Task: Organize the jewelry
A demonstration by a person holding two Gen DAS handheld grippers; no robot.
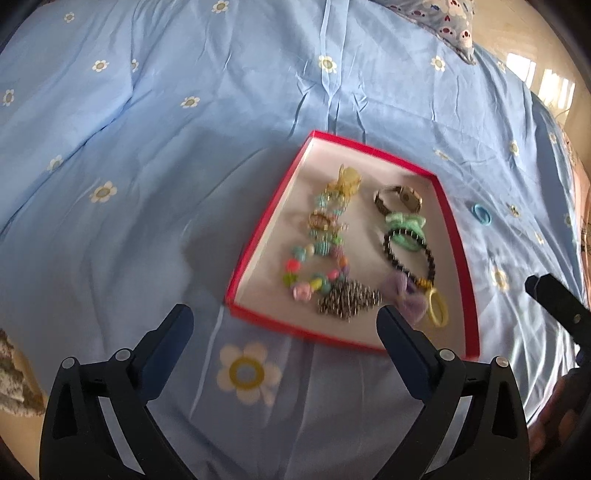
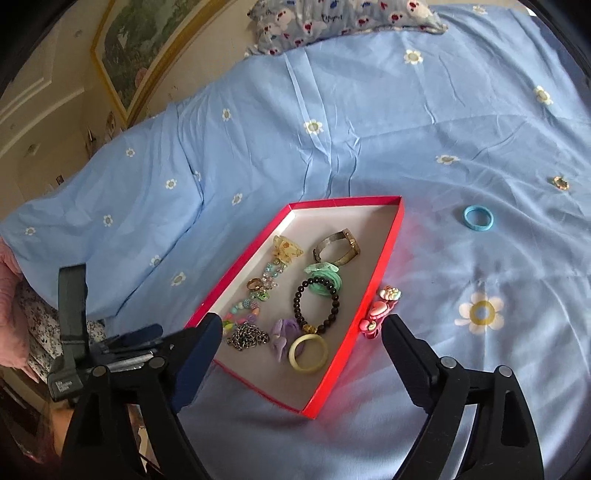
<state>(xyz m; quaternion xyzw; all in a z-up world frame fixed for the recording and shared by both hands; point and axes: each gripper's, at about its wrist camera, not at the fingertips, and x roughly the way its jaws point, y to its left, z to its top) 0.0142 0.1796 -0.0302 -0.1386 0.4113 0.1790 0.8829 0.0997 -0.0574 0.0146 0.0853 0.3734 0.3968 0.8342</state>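
Note:
A shallow red box lies on the blue bed and holds several pieces: a black bead bracelet, a yellow ring band, a metal chain, a watch and coloured beads. A pink clip leans outside the box's right wall. A blue hair band and a small gold ring lie on the sheet to the right. My left gripper hangs open near the box's front edge, nothing between its fingers. My right gripper is open over the box's near end, holding nothing.
The blue flowered bedsheet is wrinkled all round the box. A patterned pillow lies at the head of the bed. A framed picture hangs on the wall at left. The other gripper's finger shows at the right edge.

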